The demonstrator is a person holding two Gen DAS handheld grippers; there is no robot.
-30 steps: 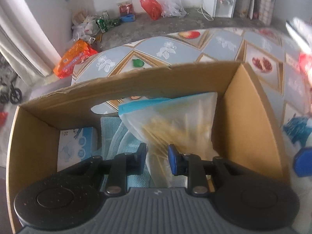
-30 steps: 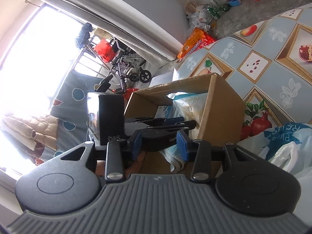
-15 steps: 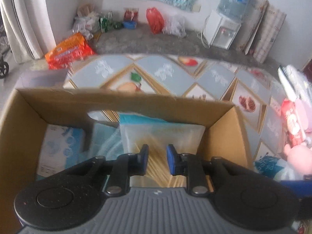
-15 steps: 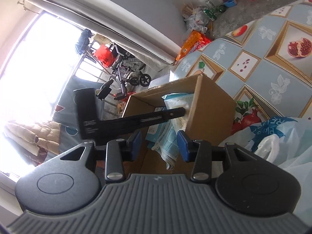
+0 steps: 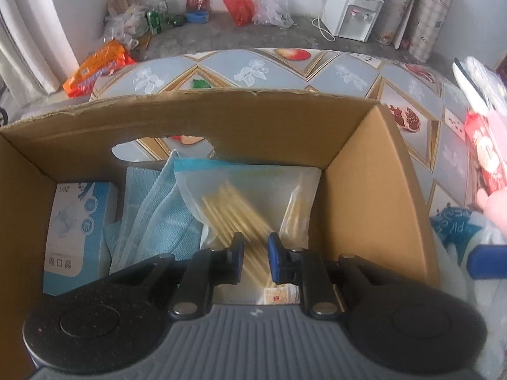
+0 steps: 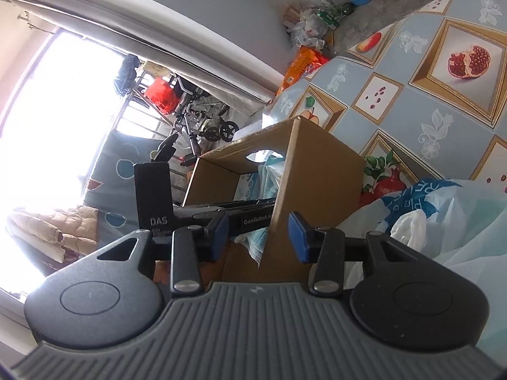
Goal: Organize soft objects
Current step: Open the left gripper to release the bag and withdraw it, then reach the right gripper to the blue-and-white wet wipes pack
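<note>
Inside the cardboard box [image 5: 374, 171], left gripper [image 5: 256, 261] is hovering over the plastic bag [image 5: 250, 196], fingers narrowly apart, gripping nothing; bag lying lengthwise straight ahead.

"DAS" and seemingly "GenRobot.AI" on the left gripper [image 6: 202, 218]

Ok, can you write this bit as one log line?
left claw: just closing, empty, above clear bag | right claw: open, empty | cardboard box: bag, blue cloth inside
</note>
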